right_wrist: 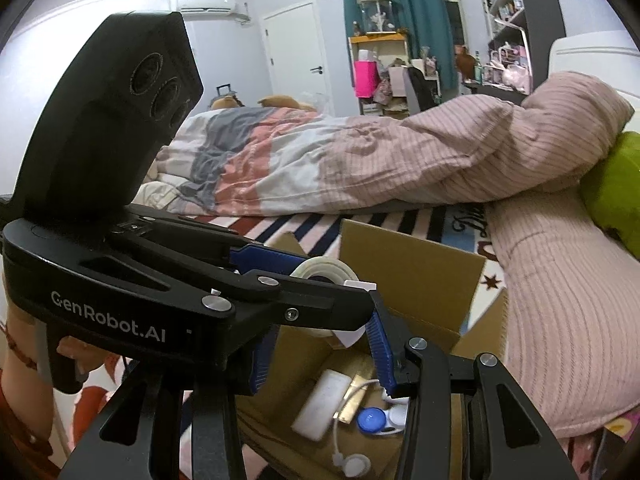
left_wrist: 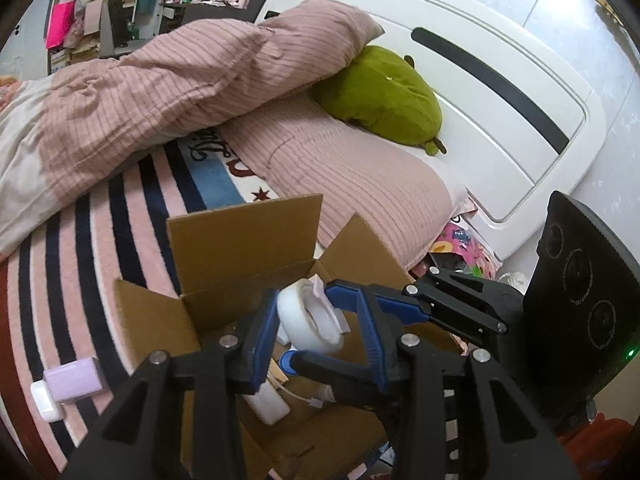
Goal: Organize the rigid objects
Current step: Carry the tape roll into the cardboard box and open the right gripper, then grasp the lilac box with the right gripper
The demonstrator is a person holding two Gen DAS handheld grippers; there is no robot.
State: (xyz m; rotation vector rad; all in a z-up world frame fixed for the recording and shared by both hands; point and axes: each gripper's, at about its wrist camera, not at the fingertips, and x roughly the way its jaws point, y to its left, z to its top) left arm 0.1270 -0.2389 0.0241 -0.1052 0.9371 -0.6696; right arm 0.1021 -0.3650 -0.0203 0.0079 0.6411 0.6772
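Observation:
A white tape roll (left_wrist: pixel 310 320) hangs over an open cardboard box (left_wrist: pixel 244 232) on the striped bed cover. My left gripper (left_wrist: pixel 318 340) is shut on the roll, its blue pads on either side. In the right wrist view the same roll (right_wrist: pixel 326 270) sits at the left gripper's (right_wrist: pixel 338 278) tips, above the box (right_wrist: pixel 412 256). My right gripper (left_wrist: pixel 312 326) reaches in from the right, one finger above the roll and one below. Whether it presses on the roll I cannot tell. Its own view shows its pads (right_wrist: pixel 382 352) astride the roll, the left tip hidden.
Inside the box lie a white power bank (right_wrist: pixel 324 404), a blue-and-white case (right_wrist: pixel 372 420) and a white cable (right_wrist: pixel 354 464). A lilac box (left_wrist: pixel 74 380) and white case (left_wrist: pixel 46 402) rest on the cover at left. Pink pillows (left_wrist: pixel 352 176), a green plush (left_wrist: pixel 380 96) and the headboard (left_wrist: pixel 520 128) lie behind.

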